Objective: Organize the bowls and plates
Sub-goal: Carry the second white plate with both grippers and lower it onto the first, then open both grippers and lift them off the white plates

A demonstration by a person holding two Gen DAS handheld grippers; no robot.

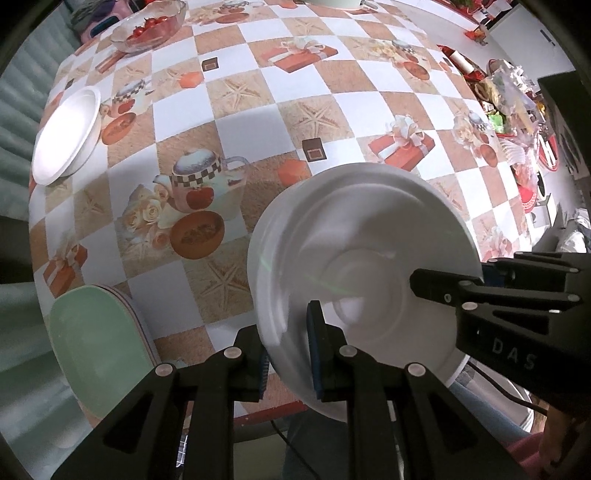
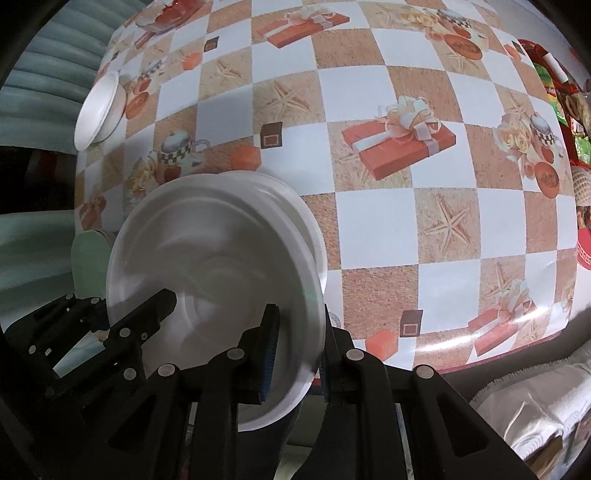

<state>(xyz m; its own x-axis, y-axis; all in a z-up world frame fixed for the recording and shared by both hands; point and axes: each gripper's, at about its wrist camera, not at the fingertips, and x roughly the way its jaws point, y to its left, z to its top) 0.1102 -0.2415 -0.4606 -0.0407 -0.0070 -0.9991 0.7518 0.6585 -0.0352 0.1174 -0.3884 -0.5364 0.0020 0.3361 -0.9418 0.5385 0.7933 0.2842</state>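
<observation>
both grippers on one white bowl (image 1: 354, 266), held tilted above the near edge of the checkered table (image 1: 258, 96). left gripper (image 1: 290, 354) jaws clamp the bowl's rim, one blue pad inside, one outside. right gripper (image 2: 295, 354) jaws clamp the opposite rim the same way. bowl blurred; a second rim line shows behind it, cannot tell if two are nested. left of the held bowl, a green plate (image 1: 99, 347) sits at the table edge. far left of it, another white bowl (image 1: 68, 134). beyond, a glass bowl of tomatoes (image 1: 147, 27).
</observation>
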